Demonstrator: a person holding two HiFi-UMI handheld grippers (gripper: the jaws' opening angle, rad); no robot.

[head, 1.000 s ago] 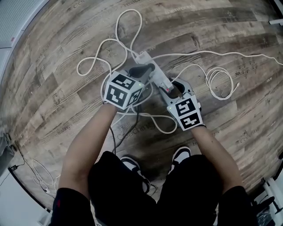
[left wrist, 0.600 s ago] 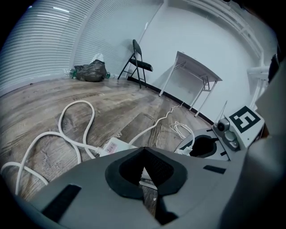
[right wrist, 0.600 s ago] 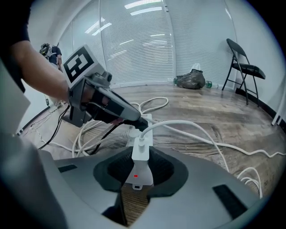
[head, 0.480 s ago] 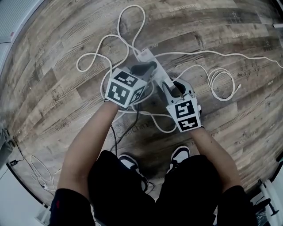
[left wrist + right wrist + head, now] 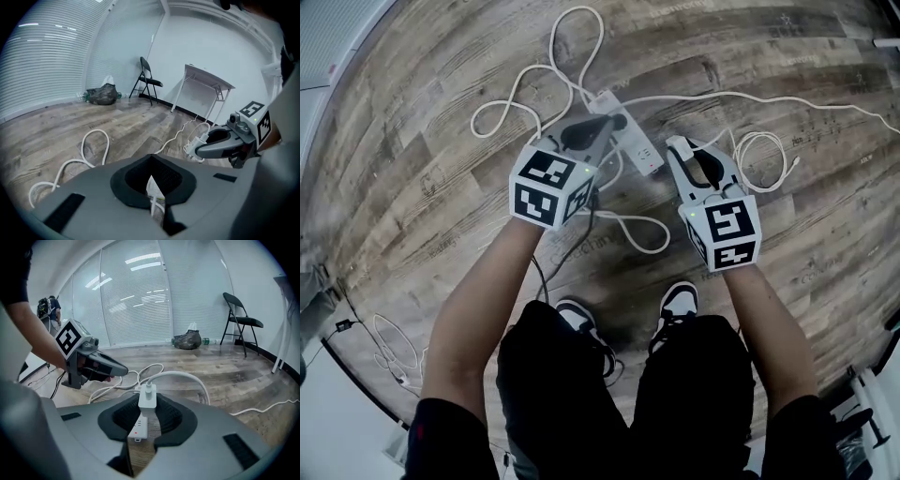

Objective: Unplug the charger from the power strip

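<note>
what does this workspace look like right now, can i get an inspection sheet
surface: wood-look floor
job's things: charger looks unplugged, held above the power strip, whose red light is on
clutter: dark bag by the blinds
grippers: right gripper jaws have just been closing, now shut on the charger; left gripper shut, empty
cables: white cables looped on the floor
surroundings: folding chair, white table

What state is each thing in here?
Charger: unplugged, clear of strip.
Right gripper: just closed, shut on charger.
Left gripper: jaws near together; grip unclear.
Strip: on floor, red light on.
Cable: plugged into charger.
Chair: unfolded, standing.
</note>
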